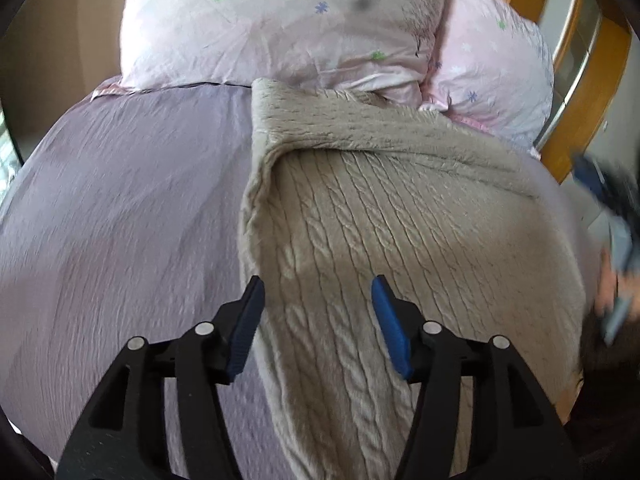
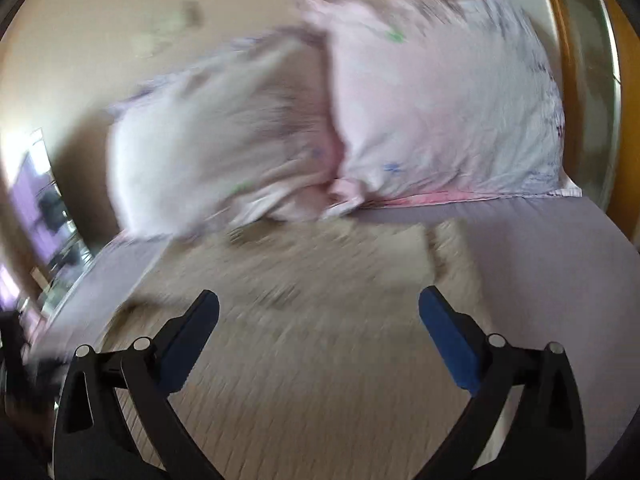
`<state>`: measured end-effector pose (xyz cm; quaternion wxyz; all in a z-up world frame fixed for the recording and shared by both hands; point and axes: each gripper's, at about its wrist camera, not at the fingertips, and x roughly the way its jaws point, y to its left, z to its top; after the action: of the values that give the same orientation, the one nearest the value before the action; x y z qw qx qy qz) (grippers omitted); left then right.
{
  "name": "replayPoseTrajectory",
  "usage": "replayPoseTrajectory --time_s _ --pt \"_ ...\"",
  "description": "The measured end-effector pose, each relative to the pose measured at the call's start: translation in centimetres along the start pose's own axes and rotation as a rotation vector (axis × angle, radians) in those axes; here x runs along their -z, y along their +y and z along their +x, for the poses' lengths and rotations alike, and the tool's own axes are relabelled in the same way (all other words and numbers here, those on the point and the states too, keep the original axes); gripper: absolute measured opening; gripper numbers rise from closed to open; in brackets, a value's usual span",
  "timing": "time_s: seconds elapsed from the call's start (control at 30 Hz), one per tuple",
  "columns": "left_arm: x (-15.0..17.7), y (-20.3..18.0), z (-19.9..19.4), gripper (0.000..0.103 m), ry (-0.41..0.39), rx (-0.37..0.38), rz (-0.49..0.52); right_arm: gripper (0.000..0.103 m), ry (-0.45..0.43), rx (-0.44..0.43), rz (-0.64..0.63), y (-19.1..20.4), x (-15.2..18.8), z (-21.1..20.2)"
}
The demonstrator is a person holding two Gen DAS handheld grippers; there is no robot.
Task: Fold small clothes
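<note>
A beige cable-knit sweater (image 1: 380, 220) lies on the lilac bed sheet (image 1: 120, 220), its far part folded over itself. My left gripper (image 1: 318, 300) is open just above the sweater's near left part, with nothing between its jaws. The right gripper shows blurred at the right edge of the left wrist view (image 1: 612, 216). In the right wrist view my right gripper (image 2: 320, 312) is open wide and empty above the blurred sweater (image 2: 300, 300).
Two pink pillows (image 1: 280, 28) (image 2: 440, 100) lie at the head of the bed behind the sweater. A wooden frame (image 1: 580, 92) stands at the right. Lilac sheet (image 2: 540, 260) extends to the right of the sweater.
</note>
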<state>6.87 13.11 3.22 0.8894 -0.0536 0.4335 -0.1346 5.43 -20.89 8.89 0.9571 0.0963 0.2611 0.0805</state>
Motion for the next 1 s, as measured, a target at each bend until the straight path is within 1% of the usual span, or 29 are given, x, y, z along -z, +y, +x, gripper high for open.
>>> replayPoseTrajectory --time_s 0.07,0.1,0.13,0.2,0.23,0.27,0.3,0.37,0.4,0.43,0.47,0.5,0.53,0.57,0.6,0.63,0.67,0.7,0.73,0.77,0.8,0.83,0.87,0.9,0.93,1.0 --pt "0.6 0.6 -0.7 0.064 -0.005 0.02 -0.036 0.102 0.0 -0.042 -0.012 0.6 3.3 -2.5" --pt "0.9 0.9 -1.0 0.066 -0.006 0.028 -0.054 0.102 0.009 -0.048 -0.014 0.4 4.7 -3.5" --pt "1.3 1.3 -1.3 0.072 -0.004 0.035 -0.078 0.102 0.019 -0.037 -0.016 0.2 5.5 -4.0" --pt "2.4 2.2 -2.0 0.074 -0.001 0.047 -0.132 0.102 0.053 0.05 0.0 -1.4 7.3 -5.5" --pt "3.0 2.7 -2.5 0.074 -0.002 0.056 -0.159 0.102 0.069 0.076 0.03 -2.6 7.8 -6.2" --pt "3.5 3.1 -2.8 0.074 -0.006 0.07 -0.179 0.1 0.099 0.083 0.104 -5.0 8.7 -6.9" --pt "4.1 3.4 -3.3 0.074 -0.021 0.092 -0.2 0.097 0.112 0.079 0.149 -6.3 9.0 -7.0" --pt "5.0 3.8 -4.1 0.073 -0.037 0.119 -0.23 0.086 0.157 0.056 0.281 -9.9 10.3 -7.6" --pt "5.3 3.8 -4.4 0.073 -0.04 0.129 -0.238 0.085 0.179 0.05 0.32 -11.0 10.7 -7.4" --pt "5.6 3.8 -4.6 0.072 -0.042 0.135 -0.24 0.081 0.191 0.041 0.347 -11.7 11.0 -7.3" --pt "6.0 3.7 -4.9 0.072 -0.041 0.141 -0.239 0.08 0.175 0.02 0.363 -12.2 11.2 -7.7" --pt "6.2 3.6 -5.0 0.072 -0.042 0.147 -0.242 0.078 0.187 0.011 0.37 -12.4 11.2 -7.9" --pt "6.5 3.5 -5.2 0.072 -0.038 0.16 -0.243 0.073 0.201 -0.007 0.374 -12.5 11.2 -7.9" --pt "6.8 3.4 -5.3 0.072 -0.03 0.19 -0.248 0.065 0.213 -0.035 0.375 -12.5 11.3 -7.9" --pt "7.0 3.2 -5.4 0.072 -0.024 0.217 -0.251 0.063 0.233 -0.082 0.377 -12.3 11.6 -7.8" --pt "7.2 3.1 -5.5 0.071 -0.017 0.241 -0.254 0.059 0.251 -0.129 0.376 -11.9 11.8 -7.7" --pt "7.4 2.7 -5.5 0.07 -0.009 0.262 -0.251 0.057 0.279 -0.194 0.371 -11.4 12.1 -7.7" --pt "7.6 2.3 -5.5 0.069 -0.001 0.269 -0.243 0.056 0.299 -0.242 0.37 -11.1 12.3 -7.5" --pt "7.8 1.8 -5.5 0.065 0.013 0.277 -0.233 0.052 0.324 -0.293 0.377 -10.8 12.5 -7.4" --pt "7.9 1.6 -5.5 0.06 0.025 0.283 -0.231 0.048 0.337 -0.319 0.385 -10.7 12.7 -7.4" --pt "8.1 1.3 -5.4 0.058 0.034 0.286 -0.231 0.045 0.352 -0.349 0.395 -10.6 12.9 -7.3" --pt "8.1 1.1 -5.4 0.047 0.045 0.285 -0.231 0.034 0.365 -0.377 0.404 -10.5 13.1 -7.2" --pt "8.2 0.9 -5.0 0.026 0.078 0.299 -0.236 0.02 0.391 -0.424 0.42 -10.3 13.6 -6.8" --pt "8.4 0.6 -4.4 0.016 0.118 0.318 -0.247 0.017 0.409 -0.455 0.427 -10.0 13.9 -6.4" --pt "8.4 0.4 -4.0 0.013 0.129 0.327 -0.256 0.014 0.415 -0.472 0.418 -9.4 14.0 -6.1" --pt "7.8 0.3 -3.7 0.011 0.137 0.318 -0.244 0.01 0.392 -0.496 0.409 -8.8 13.3 -5.8"
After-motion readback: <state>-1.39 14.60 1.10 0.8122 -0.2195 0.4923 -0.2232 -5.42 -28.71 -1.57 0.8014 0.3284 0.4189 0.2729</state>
